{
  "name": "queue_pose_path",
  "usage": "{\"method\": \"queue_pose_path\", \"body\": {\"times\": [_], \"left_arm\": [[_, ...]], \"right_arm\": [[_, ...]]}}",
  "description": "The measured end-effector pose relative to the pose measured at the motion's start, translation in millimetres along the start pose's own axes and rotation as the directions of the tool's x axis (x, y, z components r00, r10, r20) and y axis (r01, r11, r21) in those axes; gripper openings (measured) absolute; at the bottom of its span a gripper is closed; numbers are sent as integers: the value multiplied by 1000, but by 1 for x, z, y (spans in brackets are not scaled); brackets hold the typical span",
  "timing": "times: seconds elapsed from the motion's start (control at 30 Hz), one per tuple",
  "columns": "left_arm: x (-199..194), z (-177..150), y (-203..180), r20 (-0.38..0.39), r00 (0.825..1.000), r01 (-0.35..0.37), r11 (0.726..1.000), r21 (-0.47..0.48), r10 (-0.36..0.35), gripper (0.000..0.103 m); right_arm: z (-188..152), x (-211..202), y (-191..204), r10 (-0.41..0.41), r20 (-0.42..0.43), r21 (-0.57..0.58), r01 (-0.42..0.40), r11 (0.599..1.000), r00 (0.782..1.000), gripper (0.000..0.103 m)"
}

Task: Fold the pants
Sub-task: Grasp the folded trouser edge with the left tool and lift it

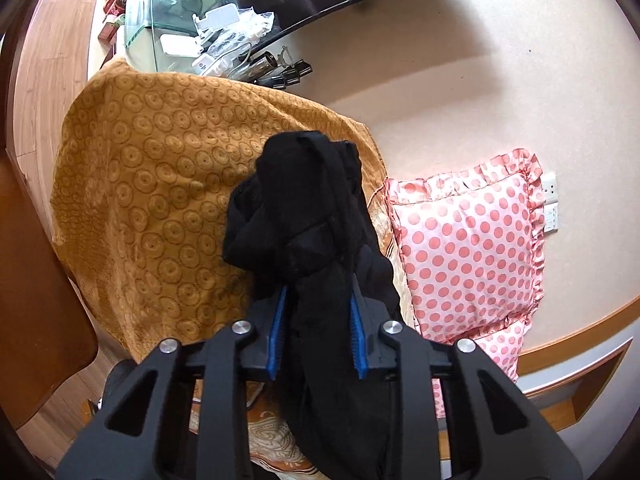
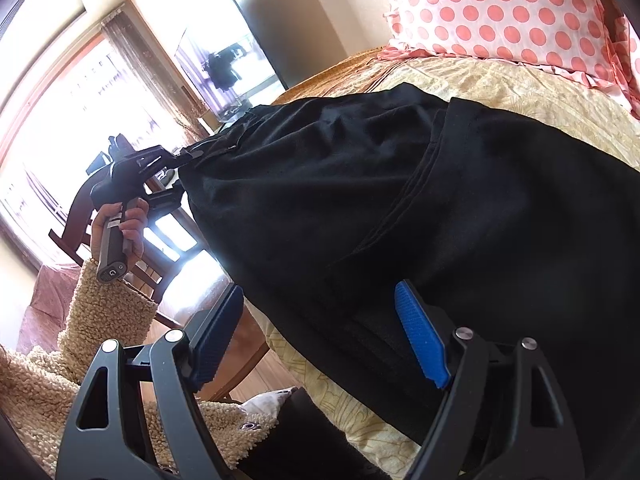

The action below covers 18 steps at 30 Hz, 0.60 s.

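Left wrist view: your left gripper point(image 1: 318, 332) has its blue pads point(image 1: 277, 330) drawn in narrow on a bunched fold of the black pants point(image 1: 308, 220), which spills forward over the fingers and hides their tips; beyond it lie the orange patterned blanket point(image 1: 152, 184), the polka-dot pillow point(image 1: 468, 248) and a cluttered glass stand point(image 1: 180, 20). To do this step well, keep that pinch firm on the full thickness of cloth and hold the edge taut rather than letting the bundle sag. Right wrist view: your right gripper point(image 2: 324, 336) stands wide, one pad point(image 2: 216, 336) hanging clear off the bed's edge and the other point(image 2: 420, 336) resting against the pants point(image 2: 360, 200), gripping nothing; seat both pads across the near edge before you close, so both ends rise level. This view alone shows where the garment lies: spread flat across the pale bedcover point(image 2: 540, 92) below the pillow point(image 2: 500, 12), with one end lifted by the left gripper point(image 2: 176, 164) in your hand point(image 2: 120, 228) and fleecy sleeve point(image 2: 108, 308). The left view alone shows how much cloth is gathered between the closed pads, which from the right camera is too small to judge, and the bright window point(image 2: 72, 128) behind washes out detail there
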<state>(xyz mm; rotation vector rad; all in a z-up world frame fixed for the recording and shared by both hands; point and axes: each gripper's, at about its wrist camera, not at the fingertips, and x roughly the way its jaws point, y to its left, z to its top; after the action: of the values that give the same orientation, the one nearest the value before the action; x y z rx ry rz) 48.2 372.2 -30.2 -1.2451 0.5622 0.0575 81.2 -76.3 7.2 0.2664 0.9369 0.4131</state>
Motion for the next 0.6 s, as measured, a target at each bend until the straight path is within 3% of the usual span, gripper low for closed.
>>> {"method": "queue_pose_path", "body": {"times": [0.13,0.23,0.27,0.33,0.37,0.47,0.6], "left_arm": [[0,0,5,17,999,30,998,-51,-29,36],[2,0,-2,24,1000,-6,999,-43,7,37],[2,0,-8,29,999,-36,999,-25,36,35],[2,-2,-19,52,991,-129,991,41,127,19],[3,-3,-23,67,985,-162,984,69,158,17],[2,-6,-33,97,979,-191,974,122,180,12],[-5,-17,-64,163,971,-212,942,261,174,10]], "right_arm": [[0,0,0,1,1,0,-1,1000,1000,80],[0,0,0,0,3,5,0,1000,1000,80],[0,-1,0,0,5,6,0,1000,1000,80],[-1,-2,-1,-2,9,6,2,1000,1000,80],[-1,-3,-2,-2,12,8,2,1000,1000,80],[-2,-6,-5,-5,20,13,4,1000,1000,80],[-3,-14,-9,-7,45,26,6,1000,999,80]]}}
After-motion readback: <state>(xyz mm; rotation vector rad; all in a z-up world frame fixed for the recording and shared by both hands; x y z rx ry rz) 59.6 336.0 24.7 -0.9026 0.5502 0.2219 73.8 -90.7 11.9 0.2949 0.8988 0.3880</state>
